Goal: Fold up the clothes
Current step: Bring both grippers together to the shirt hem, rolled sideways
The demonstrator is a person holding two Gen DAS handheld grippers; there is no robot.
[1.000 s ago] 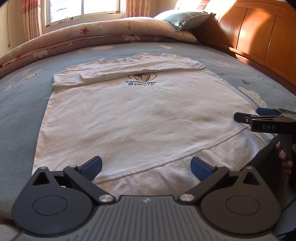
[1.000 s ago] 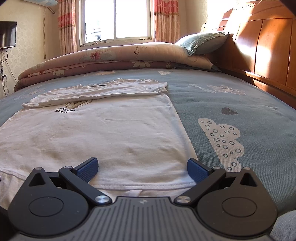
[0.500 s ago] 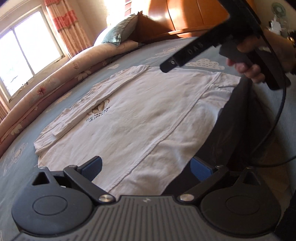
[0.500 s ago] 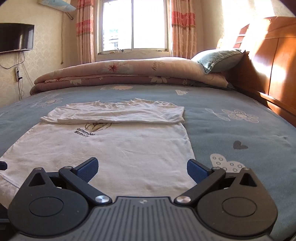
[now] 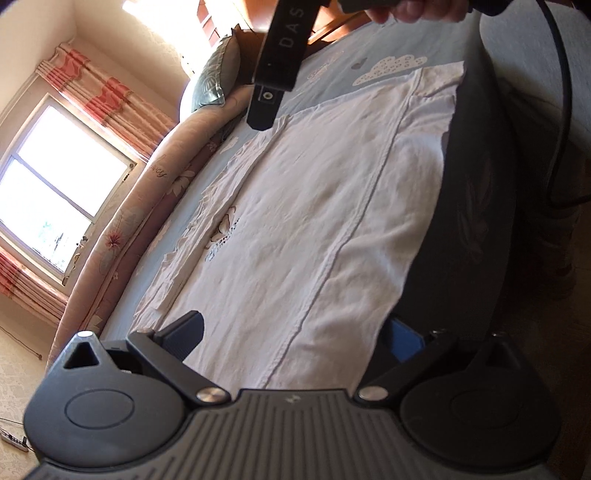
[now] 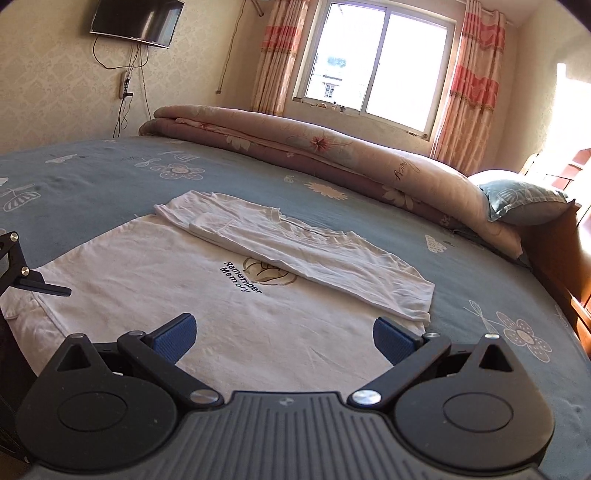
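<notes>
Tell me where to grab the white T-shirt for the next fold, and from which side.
Take the white T-shirt by its two hem corners, probably coming in low from the near bed edge. The sleeves are already folded across the chest, the hem hangs nearest, and both grippers are open there.

both the left gripper (image 5: 291,336) and right gripper (image 6: 284,334) are spread wide, holding nothing, each tilted sideways.

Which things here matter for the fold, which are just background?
Job:
white T-shirt, sleeves already folded in
left gripper, open
right gripper, open

Background:
rolled quilt
pillow
wall TV
curtains
headboard
</notes>
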